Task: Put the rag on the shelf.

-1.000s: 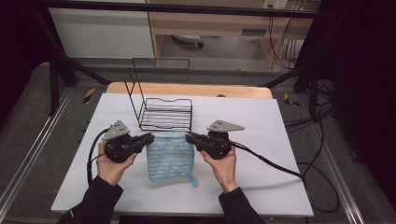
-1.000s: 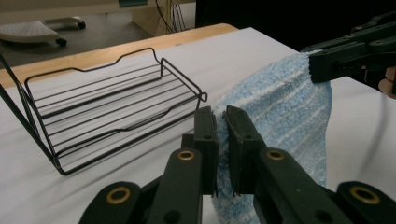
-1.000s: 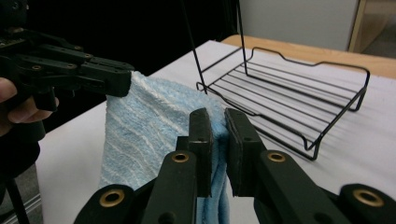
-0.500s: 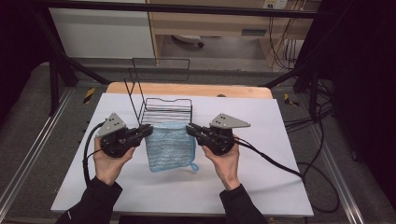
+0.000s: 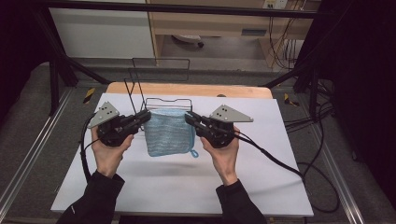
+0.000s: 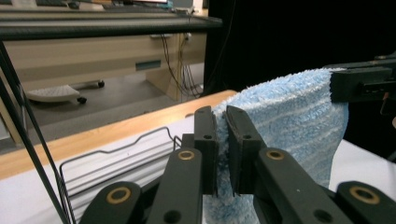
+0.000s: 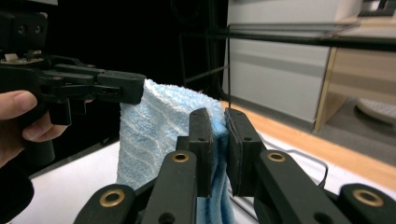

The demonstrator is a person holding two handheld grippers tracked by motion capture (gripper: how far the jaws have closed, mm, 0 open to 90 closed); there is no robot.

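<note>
A person seated at a white-topped table (image 5: pixel 187 186) is holding up a light blue striped terry washcloth (image 5: pixel 169 132) between two black hand-held grippers, one corner pinched in each. The left gripper (image 5: pixel 145 115) is gripping the cloth's upper left corner and the right gripper (image 5: pixel 189 116) its upper right, so the fabric is hanging flat and square between them, clear of the tabletop, with a small blue loop dangling at its lower right edge.

In the left gripper view the two jaws are standing almost together, with only the thickness of the folded terry between their pads; the right gripper view is showing the same narrow clamp on the opposite corner. Holding both top corners at a matching height is keeping the cloth spread out and taut along its top edge rather than bunched, which appears to be the point of the two-handed grip.

Just behind the cloth a black wire rack (image 5: pixel 161 101) is standing on the table, its low front rail near the cloth's top edge. The person seems to be carrying the cloth toward that rack to drape it over a rail, though whether the fabric is already touching the wire is hard to judge from above.
</note>
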